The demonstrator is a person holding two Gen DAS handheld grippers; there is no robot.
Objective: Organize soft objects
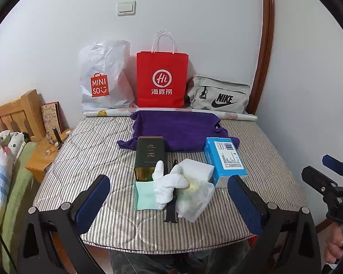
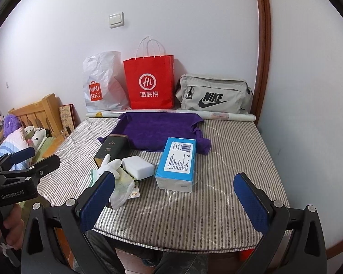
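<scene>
Left wrist view:
- Left gripper (image 1: 169, 197): fingers spread wide, nothing between the pads, low over near edge of striped mattress (image 1: 263, 150).
- Soft items clustered near centre: white glove (image 1: 169, 182) over mint cloth (image 1: 145, 197); white sponge (image 1: 197, 170) behind; clear bag (image 1: 195, 199) right of glove; black strap (image 1: 171, 207) between.
- Black tin (image 1: 150, 157) far-left of cluster; blue tissue pack (image 1: 226, 161) right.
- Purple towel (image 1: 178, 129) farther back, spread flat.

Right wrist view:
- Right gripper (image 2: 173, 202): fingers spread wide, empty, over near mattress edge.
- Blue tissue pack (image 2: 177, 163) ahead, centre; sponge (image 2: 138, 167) and glove (image 2: 108, 165) to its left.
- Left gripper (image 2: 34, 157) at far left, parted.
- Red paper bag (image 2: 149, 83), Miniso bag (image 2: 101, 84), Nike bag (image 2: 213, 96) against far wall.
</scene>
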